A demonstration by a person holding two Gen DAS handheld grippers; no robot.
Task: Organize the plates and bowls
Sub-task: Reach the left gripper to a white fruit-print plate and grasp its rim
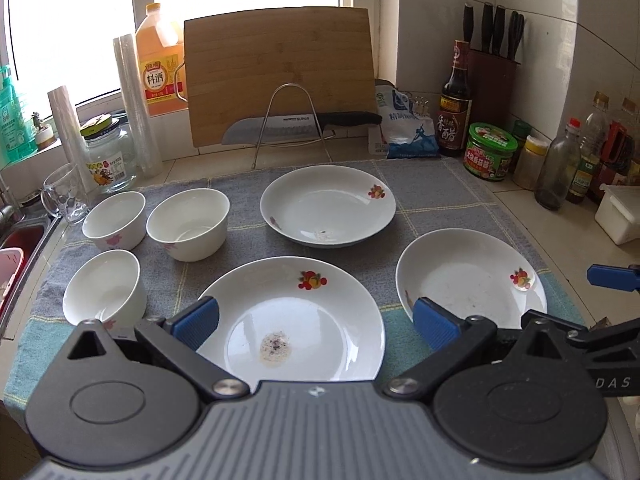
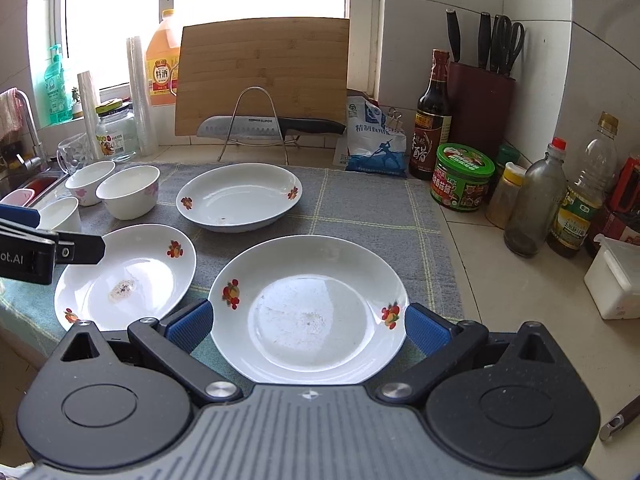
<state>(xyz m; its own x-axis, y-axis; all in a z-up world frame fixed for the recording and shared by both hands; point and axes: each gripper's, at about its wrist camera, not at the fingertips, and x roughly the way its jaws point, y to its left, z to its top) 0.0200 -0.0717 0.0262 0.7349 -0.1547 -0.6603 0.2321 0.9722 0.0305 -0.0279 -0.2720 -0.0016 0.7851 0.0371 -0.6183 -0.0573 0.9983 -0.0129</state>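
Note:
Three white plates with fruit prints lie on a grey checked cloth (image 1: 440, 196): a near-left plate (image 1: 288, 320), a right plate (image 1: 468, 276) and a far plate (image 1: 328, 204). Three white bowls (image 1: 114, 218), (image 1: 188, 222), (image 1: 104, 286) stand at the left. My left gripper (image 1: 316, 316) is open and empty, above the near-left plate. My right gripper (image 2: 308, 326) is open and empty, above the right plate (image 2: 308, 304). The near-left plate (image 2: 128, 276), far plate (image 2: 240, 196) and bowls (image 2: 128, 190) also show in the right wrist view.
A cutting board (image 1: 280, 72) and a knife (image 1: 300, 124) on a wire rack stand at the back. Bottles, a green-lidded jar (image 1: 490, 150) and a knife block (image 1: 494, 80) line the right. A glass jar (image 1: 108, 156), a glass mug (image 1: 66, 194) and the sink (image 1: 20, 240) are at the left.

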